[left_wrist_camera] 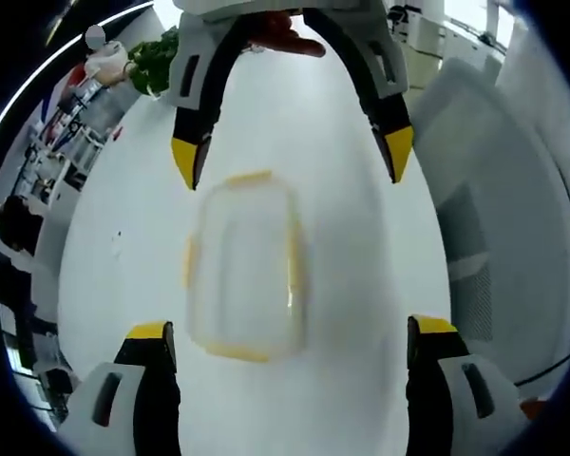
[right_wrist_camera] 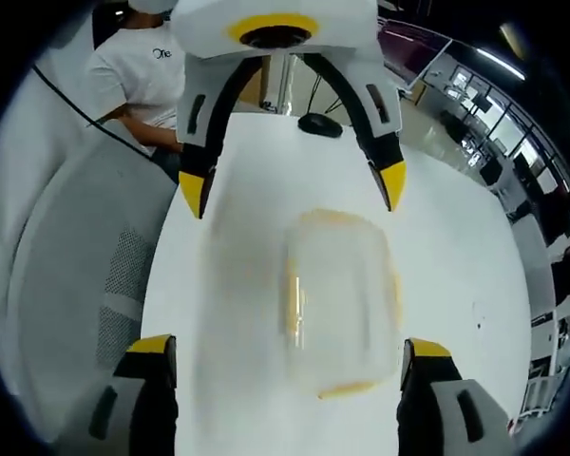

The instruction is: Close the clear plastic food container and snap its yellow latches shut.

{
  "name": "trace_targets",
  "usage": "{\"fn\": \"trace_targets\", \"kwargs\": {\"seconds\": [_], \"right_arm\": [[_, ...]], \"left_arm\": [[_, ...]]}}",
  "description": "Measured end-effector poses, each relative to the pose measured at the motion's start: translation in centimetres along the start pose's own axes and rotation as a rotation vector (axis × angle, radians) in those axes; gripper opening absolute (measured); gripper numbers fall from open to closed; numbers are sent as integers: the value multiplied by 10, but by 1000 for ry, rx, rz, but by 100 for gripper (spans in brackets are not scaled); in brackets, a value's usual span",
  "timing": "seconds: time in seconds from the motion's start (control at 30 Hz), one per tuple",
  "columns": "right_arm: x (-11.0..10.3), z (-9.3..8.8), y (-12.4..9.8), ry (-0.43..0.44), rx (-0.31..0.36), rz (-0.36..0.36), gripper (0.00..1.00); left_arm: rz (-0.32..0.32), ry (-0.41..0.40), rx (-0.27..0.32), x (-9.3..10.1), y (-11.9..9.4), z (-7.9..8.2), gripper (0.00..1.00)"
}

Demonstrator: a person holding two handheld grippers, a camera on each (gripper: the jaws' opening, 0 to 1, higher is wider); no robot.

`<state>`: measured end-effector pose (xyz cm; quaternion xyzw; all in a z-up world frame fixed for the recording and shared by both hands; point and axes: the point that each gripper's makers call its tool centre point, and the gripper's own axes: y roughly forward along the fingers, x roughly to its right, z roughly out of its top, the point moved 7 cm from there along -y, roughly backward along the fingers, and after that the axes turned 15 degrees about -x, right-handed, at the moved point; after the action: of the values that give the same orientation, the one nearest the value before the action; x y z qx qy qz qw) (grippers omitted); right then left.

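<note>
White table (left_wrist_camera: 342, 142) carries the blurred clear container (left_wrist_camera: 245, 266) with yellow latches (left_wrist_camera: 293, 256), lying between both grippers. Left gripper (left_wrist_camera: 290, 366) and right gripper (right_wrist_camera: 285, 380) face each other, fingers wide apart, holding nothing. Approach stage, I judge; next comes pressing a latch down.

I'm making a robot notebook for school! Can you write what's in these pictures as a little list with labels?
Main thing: clear plastic food container with yellow latches, blurred
Where: flat on the white table, between both grippers
Left gripper: open, not touching it
Right gripper: open, not touching it
Lid and latches: too blurred to tell
</note>
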<state>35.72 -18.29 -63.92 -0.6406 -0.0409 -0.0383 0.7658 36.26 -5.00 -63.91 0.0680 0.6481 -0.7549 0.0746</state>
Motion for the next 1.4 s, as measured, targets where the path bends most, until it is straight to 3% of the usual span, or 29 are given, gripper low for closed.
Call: {"fn": "trace_targets", "kwargs": {"seconds": [0.17, 0.47, 0.87, 1.17, 1.4], "right_arm": [[-10, 3, -5, 18, 26, -8, 99], [-24, 2, -12, 46, 55, -17, 99], [-43, 8, -22, 135, 162, -16, 99], [-58, 4, -31, 136, 188, -36, 99], [-68, -2, -31, 209, 239, -31, 99]], "left_arm": [[7, -19, 13, 9, -5, -1, 99], [5, -105, 94, 21, -18, 2, 99], [36, -180, 153, 44, -24, -2, 99], [11, -222, 208, 63, -26, 9, 99], [20, -255, 255, 69, -31, 14, 99]]}}
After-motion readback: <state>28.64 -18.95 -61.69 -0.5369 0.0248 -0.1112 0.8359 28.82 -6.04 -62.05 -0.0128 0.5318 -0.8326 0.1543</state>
